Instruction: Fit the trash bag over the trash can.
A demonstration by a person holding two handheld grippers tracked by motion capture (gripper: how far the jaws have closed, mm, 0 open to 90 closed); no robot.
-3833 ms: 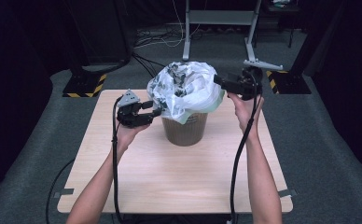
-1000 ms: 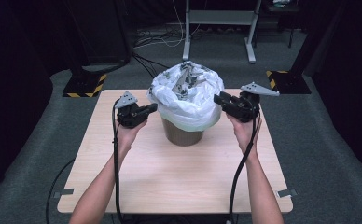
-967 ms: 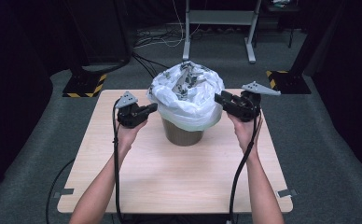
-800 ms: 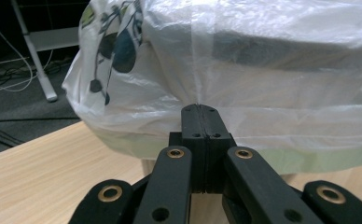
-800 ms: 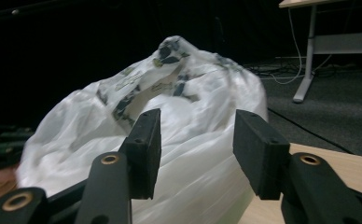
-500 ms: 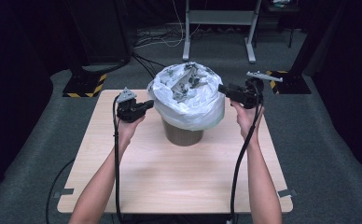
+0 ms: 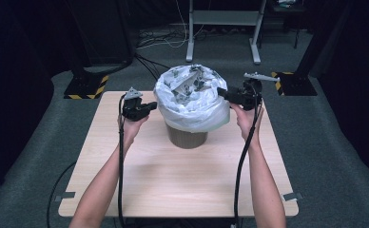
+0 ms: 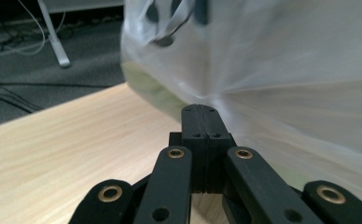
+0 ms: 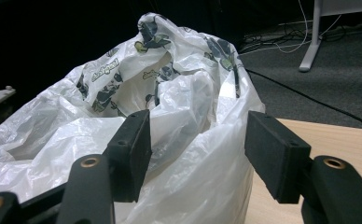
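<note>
A brown bin [image 7: 187,137] stands at the back middle of the wooden table [image 7: 173,185], lined with a white printed plastic bag [image 7: 192,102] that drapes over its rim. My left gripper [image 7: 151,105] is at the bag's left side, its jaws shut; in the left gripper view [image 8: 201,116] the taut film [image 8: 286,70] runs right up to the tips and looks pinched. My right gripper [image 7: 221,93] is at the bag's right rim. Its jaws have just been opening and stand apart [image 9: 198,140], with a fold of the bag [image 9: 137,93] between them, not pressed.
Both forearms come in from the near edge, each trailing a black cable. Behind the table are a metal stand [image 7: 223,28], floor cables and two bases with yellow-black stripes [image 7: 85,88]. Bare tabletop lies in front of the bin.
The bag's mouth has been spread wider and lower over the bin rim. My right gripper moved outward and its jaws parted off the film. My left gripper shifted left and a little down.
</note>
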